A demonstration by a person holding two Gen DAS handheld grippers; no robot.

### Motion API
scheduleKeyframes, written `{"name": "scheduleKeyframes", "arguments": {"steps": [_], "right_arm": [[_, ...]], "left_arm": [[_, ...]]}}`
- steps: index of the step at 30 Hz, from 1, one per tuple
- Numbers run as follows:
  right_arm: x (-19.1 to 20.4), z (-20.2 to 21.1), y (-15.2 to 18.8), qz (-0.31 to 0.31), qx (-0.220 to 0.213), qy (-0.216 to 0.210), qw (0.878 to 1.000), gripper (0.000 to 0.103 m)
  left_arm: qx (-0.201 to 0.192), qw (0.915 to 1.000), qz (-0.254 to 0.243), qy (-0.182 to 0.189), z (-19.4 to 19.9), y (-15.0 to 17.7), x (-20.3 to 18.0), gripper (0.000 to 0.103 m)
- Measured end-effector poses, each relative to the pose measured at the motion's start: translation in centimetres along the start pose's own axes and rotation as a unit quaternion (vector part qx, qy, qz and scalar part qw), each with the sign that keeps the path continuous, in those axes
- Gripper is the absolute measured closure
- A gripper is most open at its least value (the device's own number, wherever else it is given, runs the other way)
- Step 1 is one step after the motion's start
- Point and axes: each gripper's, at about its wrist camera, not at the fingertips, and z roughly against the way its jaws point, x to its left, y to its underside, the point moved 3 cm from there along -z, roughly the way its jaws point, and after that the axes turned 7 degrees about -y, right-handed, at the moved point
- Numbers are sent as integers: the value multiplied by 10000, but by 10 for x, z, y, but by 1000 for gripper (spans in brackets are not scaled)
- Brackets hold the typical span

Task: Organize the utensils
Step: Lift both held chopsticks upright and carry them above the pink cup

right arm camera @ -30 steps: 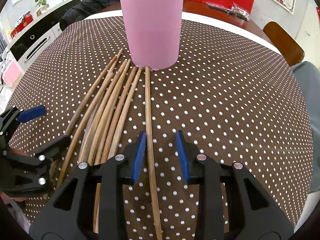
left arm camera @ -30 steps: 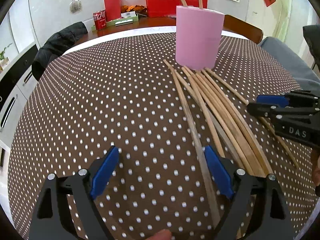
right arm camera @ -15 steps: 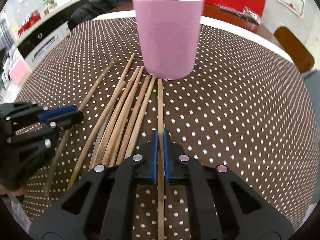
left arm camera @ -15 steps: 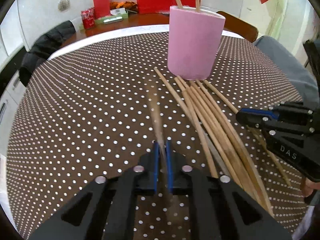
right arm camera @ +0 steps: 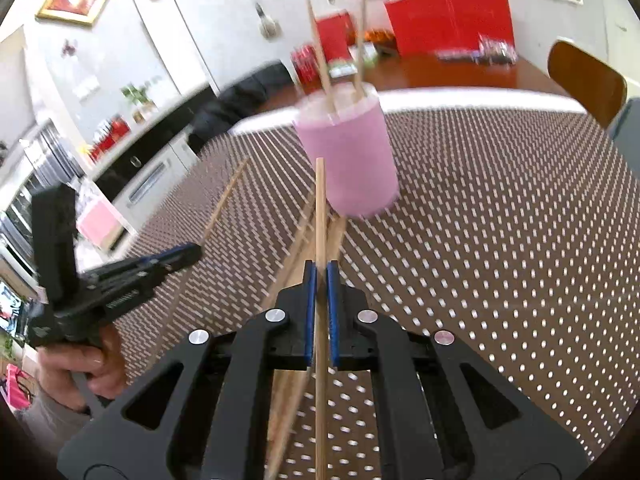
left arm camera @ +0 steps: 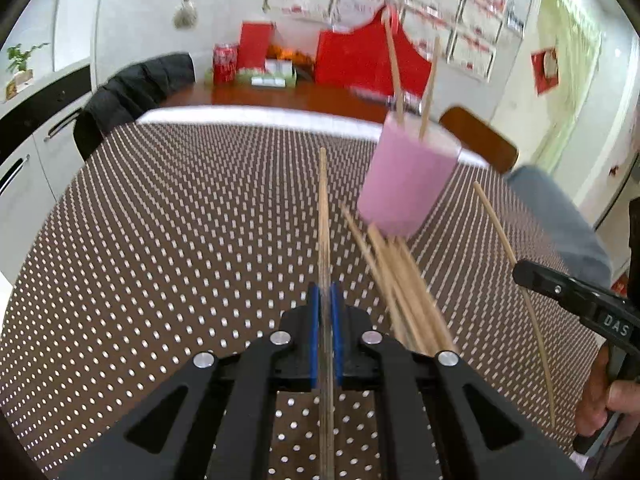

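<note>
A pink cup (left arm camera: pixel 408 184) (right arm camera: pixel 352 160) stands on the dotted brown tablecloth (left arm camera: pixel 180 240) with two chopsticks upright in it. Several loose chopsticks (left arm camera: pixel 404 292) (right arm camera: pixel 304 236) lie fanned out in front of it. My left gripper (left arm camera: pixel 325 292) is shut on one chopstick (left arm camera: pixel 323 208), held off the cloth and pointing ahead, left of the cup. My right gripper (right arm camera: pixel 321 276) is shut on another chopstick (right arm camera: pixel 320 208), aimed at the cup. Each gripper shows in the other's view: the right gripper (left arm camera: pixel 524 274) and its chopstick (left arm camera: pixel 504 240), the left gripper (right arm camera: pixel 192 250) and its chopstick (right arm camera: pixel 228 200).
A chair with a black jacket (left arm camera: pixel 132 92) stands at the table's far left, and a wooden chair (left arm camera: pixel 476 140) behind the cup. Red boxes (left arm camera: pixel 360 60) and a can sit on the wooden table beyond. A grey-clad leg (left arm camera: pixel 560 216) lies at the right edge.
Both grippers closed, each on one chopstick from the cloth, then rose and tilted up with it. The cup now sits farther ahead and lower in both views.
</note>
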Motion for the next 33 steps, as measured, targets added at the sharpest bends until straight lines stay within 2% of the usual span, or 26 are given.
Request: {"name": "scheduleKeyframes", "arguments": {"steps": [6, 11, 15, 20, 23, 29, 33], "right_arm": [[12, 20, -27, -39, -492, -238, 9985, 97], [19, 29, -60, 18, -1017, -306, 9943, 97], [24, 37, -93, 126, -1627, -216, 9864, 97], [22, 38, -142, 284, -2393, -22, 9705, 97], [17, 34, -167, 308, -2702, 38, 9623, 97], [2, 10, -199, 289, -2993, 168, 9536, 97], [-13, -7, -209, 197, -2964, 204, 9547, 97]], "left_arm": [[-538, 9985, 1, 136, 25, -22, -7, 97], [-1128, 9932, -64, 290, 38, -62, -16, 97], [-1817, 9817, -38, 565, 56, -102, -28, 97], [-2353, 9663, 145, 1030, 59, -150, -44, 97], [-2636, 9568, 165, 1217, 56, -171, -55, 97], [-2979, 9446, 114, 1372, 33, -198, -72, 97], [-3026, 9426, 160, 1406, 12, -206, -77, 97]]}}
